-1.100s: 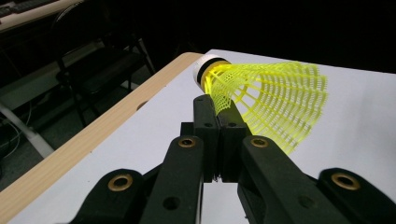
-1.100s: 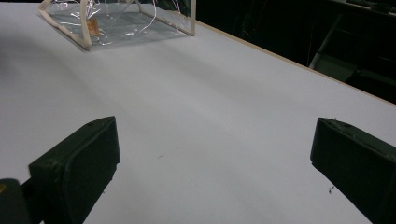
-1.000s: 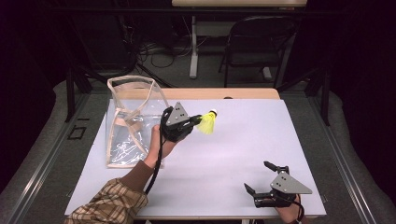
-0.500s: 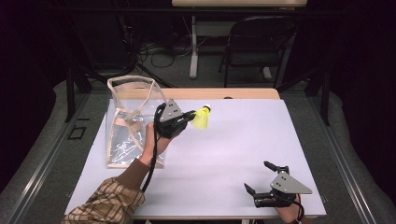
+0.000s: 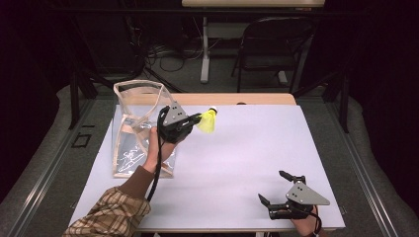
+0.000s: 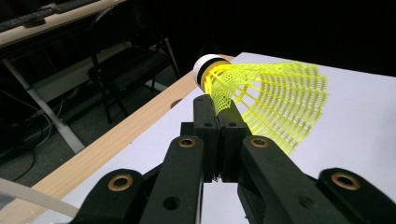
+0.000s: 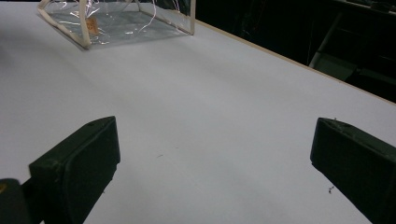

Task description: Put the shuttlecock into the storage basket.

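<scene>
A yellow mesh shuttlecock [image 5: 207, 121] with a white cork tip hangs above the white table, just right of a clear plastic bag [image 5: 136, 129] that stands upright with its top open. My left gripper [image 5: 196, 119] is shut on the shuttlecock's skirt, and a hand in a plaid sleeve holds it beside the bag. Along the left gripper's jaws, the shuttlecock [image 6: 273, 100] sticks out up and to the right of the closed gripper [image 6: 217, 106]. My right gripper [image 5: 271, 186] rests open near the table's front right corner. Between its spread jaws [image 7: 215, 156] is only bare table, with the bag [image 7: 119, 18] far ahead.
The white table top [image 5: 257, 143] has a wooden strip [image 5: 247, 99] along its far edge. A dark folding chair [image 5: 269, 47] and a desk leg with cables stand on the floor behind. Dark floor drops away on both sides of the table.
My left gripper has carried the shuttlecock a little to the left, closer to the bag's top. The right gripper has stayed where it was.
</scene>
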Demonstrator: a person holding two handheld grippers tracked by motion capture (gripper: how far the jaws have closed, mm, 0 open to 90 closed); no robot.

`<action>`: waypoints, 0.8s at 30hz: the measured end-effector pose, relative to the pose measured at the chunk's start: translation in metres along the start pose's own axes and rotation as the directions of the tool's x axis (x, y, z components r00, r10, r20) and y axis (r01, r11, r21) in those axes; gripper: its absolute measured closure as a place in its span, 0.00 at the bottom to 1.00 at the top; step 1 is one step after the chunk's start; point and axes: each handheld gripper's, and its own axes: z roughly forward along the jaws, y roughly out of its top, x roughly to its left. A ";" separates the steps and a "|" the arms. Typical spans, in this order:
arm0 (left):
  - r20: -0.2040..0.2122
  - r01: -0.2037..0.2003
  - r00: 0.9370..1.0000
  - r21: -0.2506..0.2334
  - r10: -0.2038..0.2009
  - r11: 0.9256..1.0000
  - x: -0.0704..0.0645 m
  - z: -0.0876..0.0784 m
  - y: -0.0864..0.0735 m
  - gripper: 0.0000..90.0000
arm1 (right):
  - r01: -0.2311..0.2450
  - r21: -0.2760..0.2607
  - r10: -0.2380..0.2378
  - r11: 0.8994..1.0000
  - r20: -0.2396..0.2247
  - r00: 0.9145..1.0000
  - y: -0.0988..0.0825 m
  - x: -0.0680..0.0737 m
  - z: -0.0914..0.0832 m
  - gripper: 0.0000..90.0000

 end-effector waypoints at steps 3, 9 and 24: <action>-0.006 0.003 1.000 0.001 -0.003 1.000 0.002 -0.001 0.000 0.99 | -0.001 0.000 0.001 1.000 0.001 1.000 0.000 0.000 0.000 0.01; -0.021 0.005 1.000 0.000 -0.005 1.000 0.007 -0.004 0.001 0.99 | 0.000 0.003 0.000 1.000 0.001 1.000 0.000 0.000 0.000 0.01; -0.059 0.018 0.998 -0.003 -0.018 1.000 0.020 -0.012 0.002 0.99 | -0.002 0.006 0.002 1.000 0.004 1.000 0.000 0.000 0.000 0.01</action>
